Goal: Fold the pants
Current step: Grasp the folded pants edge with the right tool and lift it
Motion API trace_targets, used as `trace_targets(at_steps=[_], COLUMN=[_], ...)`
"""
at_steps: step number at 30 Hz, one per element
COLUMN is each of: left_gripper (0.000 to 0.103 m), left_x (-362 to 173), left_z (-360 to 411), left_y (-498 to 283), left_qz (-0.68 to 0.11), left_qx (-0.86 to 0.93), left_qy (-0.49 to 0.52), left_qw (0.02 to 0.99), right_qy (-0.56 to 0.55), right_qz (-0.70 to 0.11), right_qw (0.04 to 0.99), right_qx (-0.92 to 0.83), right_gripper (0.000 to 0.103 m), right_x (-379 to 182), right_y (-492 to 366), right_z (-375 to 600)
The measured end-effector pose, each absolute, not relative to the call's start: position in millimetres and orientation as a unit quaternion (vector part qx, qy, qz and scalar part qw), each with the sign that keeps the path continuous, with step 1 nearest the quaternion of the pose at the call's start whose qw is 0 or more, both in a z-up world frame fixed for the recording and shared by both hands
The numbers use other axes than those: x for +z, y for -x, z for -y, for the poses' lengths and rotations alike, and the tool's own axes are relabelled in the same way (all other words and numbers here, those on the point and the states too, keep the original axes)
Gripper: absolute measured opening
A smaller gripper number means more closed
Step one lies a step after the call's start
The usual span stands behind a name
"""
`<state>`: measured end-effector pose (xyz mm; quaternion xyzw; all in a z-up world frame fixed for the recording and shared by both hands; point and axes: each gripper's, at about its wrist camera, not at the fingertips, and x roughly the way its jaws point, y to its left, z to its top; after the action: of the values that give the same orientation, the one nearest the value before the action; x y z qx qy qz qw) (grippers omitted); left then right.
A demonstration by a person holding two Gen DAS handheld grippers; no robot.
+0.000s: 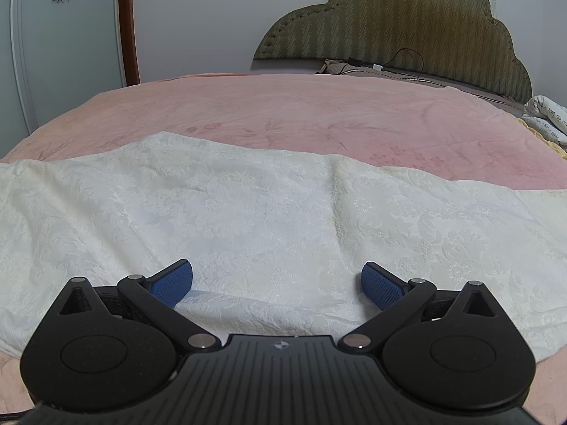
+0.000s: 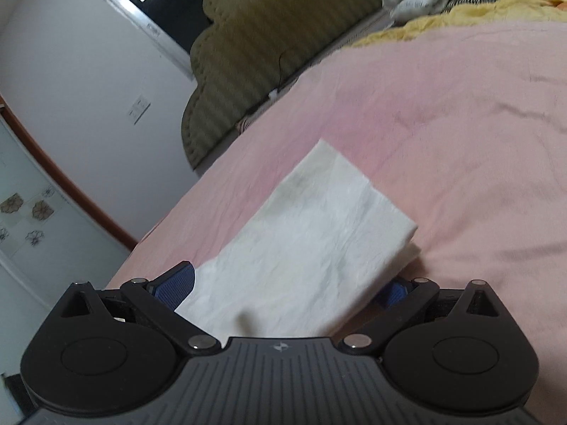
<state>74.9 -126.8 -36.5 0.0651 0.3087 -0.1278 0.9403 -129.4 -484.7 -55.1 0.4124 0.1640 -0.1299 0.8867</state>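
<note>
White pants on a pink bed, a wide-open gripper over each end.

The white pants (image 1: pixel 269 212) lie flat across the near part of the pink blanket (image 1: pixel 283 113) that covers the bed, their patterned cloth spreading past both sides of the left wrist view. The left gripper (image 1: pixel 277 283) hangs low over the near edge of the pants with its blue pads (image 1: pixel 172 283) spread wide, and a low ridge of cloth rises between them, not pinched. In the tilted, blurred right wrist view the pants (image 2: pixel 312 241) show as a folded, layered strip running away from the camera. The right gripper (image 2: pixel 283 288) has its fingers spread to either side of the strip's near end; its right pad (image 2: pixel 395 290) is partly hidden under the cloth. An olive headboard (image 1: pixel 407 24) stands at the far end.
</note>
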Motion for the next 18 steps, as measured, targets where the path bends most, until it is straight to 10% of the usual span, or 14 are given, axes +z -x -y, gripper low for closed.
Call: trace_targets(at_steps=[18], left_gripper=[0.103], left_x=[-37.4], left_z=[126.3], left_y=[-75.2], left_qz=[-0.308], left_qx=[-0.129], left_qy=[-0.064], left_qw=[0.940], right_qy=[-0.395], right_qz=[-0.159], right_qw=[0.892], right_qx=[-0.152], right_gripper=[0.103], right_x=[-57.0], right_y=[113.8], right_z=[482.0])
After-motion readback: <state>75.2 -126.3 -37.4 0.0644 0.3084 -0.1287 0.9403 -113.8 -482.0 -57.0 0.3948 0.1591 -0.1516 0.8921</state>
